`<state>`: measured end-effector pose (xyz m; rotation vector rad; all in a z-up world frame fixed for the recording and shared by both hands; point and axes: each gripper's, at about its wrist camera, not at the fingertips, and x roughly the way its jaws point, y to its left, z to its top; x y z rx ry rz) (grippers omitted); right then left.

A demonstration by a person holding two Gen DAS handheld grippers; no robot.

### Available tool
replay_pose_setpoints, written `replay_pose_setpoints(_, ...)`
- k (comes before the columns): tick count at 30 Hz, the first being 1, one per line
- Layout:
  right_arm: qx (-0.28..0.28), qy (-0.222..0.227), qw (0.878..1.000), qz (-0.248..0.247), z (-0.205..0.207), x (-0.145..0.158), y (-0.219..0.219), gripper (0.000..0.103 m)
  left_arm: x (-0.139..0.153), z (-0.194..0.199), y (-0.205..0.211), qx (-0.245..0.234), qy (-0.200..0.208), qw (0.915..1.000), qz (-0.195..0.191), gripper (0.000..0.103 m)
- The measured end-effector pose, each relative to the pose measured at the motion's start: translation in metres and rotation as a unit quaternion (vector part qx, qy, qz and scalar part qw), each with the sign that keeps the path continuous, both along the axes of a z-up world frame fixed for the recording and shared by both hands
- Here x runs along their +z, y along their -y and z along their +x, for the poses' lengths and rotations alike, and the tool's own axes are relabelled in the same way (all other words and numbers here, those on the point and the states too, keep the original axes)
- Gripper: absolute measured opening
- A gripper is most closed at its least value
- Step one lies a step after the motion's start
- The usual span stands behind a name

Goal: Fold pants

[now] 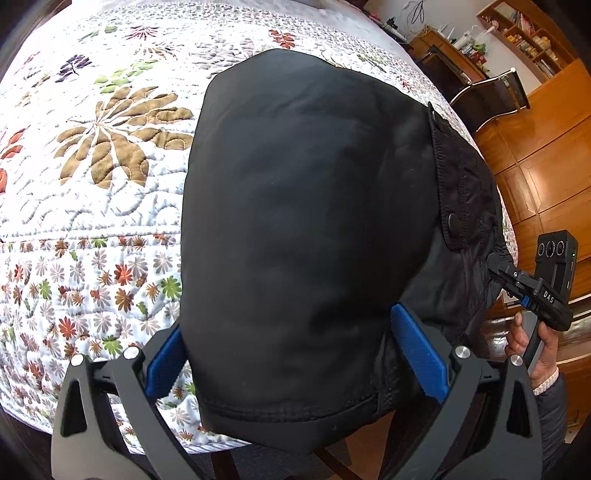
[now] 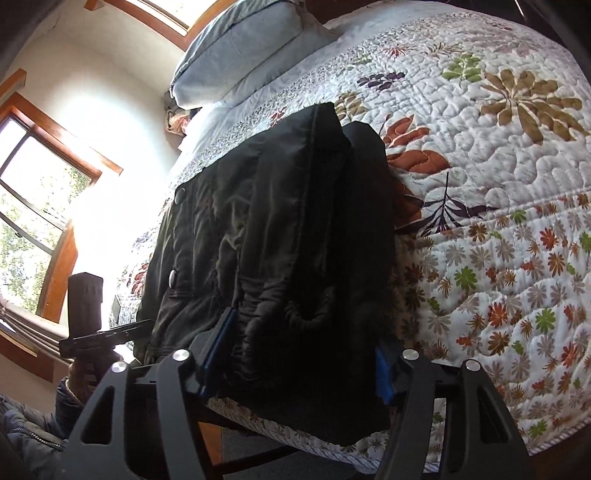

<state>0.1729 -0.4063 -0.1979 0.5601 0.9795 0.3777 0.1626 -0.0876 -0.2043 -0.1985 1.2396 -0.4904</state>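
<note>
Black pants [image 1: 306, 229] lie folded on a bed, over a white quilt [image 1: 96, 206] stitched with brown, red and green leaves, their near edge at the bed's foot. The left tongs [image 1: 291, 354] stand wide, blue pads [image 1: 419, 350] on either side of the near end of the pants; from this view it is unclear whether the pads press the cloth. In the right wrist view the right tongs [image 2: 295, 369] straddle a bunched, gathered part of the pants [image 2: 280, 236], blue pads [image 2: 218, 350] close against the cloth on both sides, gripping it at a middling width. Two snap buttons show along a flap at the pants' edge. Seen from the left wrist camera, the right tongs [image 1: 496, 271] meet the pants at their right edge, held by a hand [image 1: 532, 350] in a white-cuffed sleeve. From the right wrist camera the left tongs [image 2: 138, 326] reach the pants from the left, in front of a bright window [image 2: 33, 206]. A grey pillow [image 2: 251, 48] lies at the head of the bed. Wooden floor [image 1: 535, 155] and shelves [image 1: 532, 33] show beyond the bed.
</note>
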Motion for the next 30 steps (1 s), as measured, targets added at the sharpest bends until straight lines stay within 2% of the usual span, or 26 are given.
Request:
replay_pose_setpoints(2,0.002,0.006,1.000,-0.003,0.003,0.005,-0.004,0.056,0.001,0.002,-0.001,0.002,0.006,1.0000,0.002,0.101)
replay_pose_setpoints(13,0.016,0.013,1.000,-0.009,0.038,0.015,-0.027,0.056,0.004,0.028,-0.028,0.024,0.029,0.9993,0.010,0.101)
replay_pose_setpoints(24,0.047,0.025,0.998,-0.025,0.101,0.021,-0.070,0.056,0.011,0.072,-0.065,0.057,0.039,0.9974,0.019,0.101)
replay_pose_setpoints(30,0.072,0.048,0.995,-0.044,0.119,0.037,-0.099,0.056,0.015,0.086,-0.088,0.072,0.047,0.9962,0.013,0.100)
